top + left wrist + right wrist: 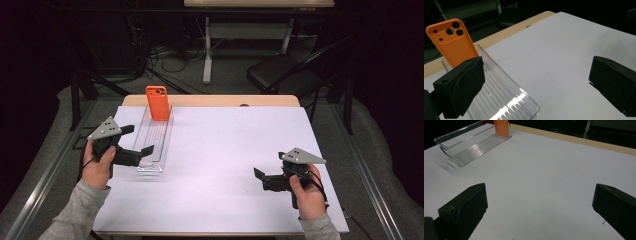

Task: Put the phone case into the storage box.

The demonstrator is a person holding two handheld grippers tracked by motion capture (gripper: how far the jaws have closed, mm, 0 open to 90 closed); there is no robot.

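Right gripper: nearest the camera in the high view, held in the person's right hand over the near right part of the tabletop; black fingers spread wide, nothing between them, bare white surface beyond.
Left gripper: held in the left hand at the left edge, just beside the near end of the tray; fingers wide apart, gripping nothing; one finger over the tray's near end in the left gripper view, contact not clear.
Clear ribbed plastic tray: long and narrow, lying lengthwise on the left half of the tabletop, running away from the person; open on top, low walls.
Orange phone case: standing upright at the far end of the tray, leaning slightly, camera cut-outs at the top; well apart from both grippers.
White-covered tabletop: wooden strip bare along the far edge.
Grey sleeves: entering from the bottom of the high view.
Black chair: on the floor beyond the table, to the right.
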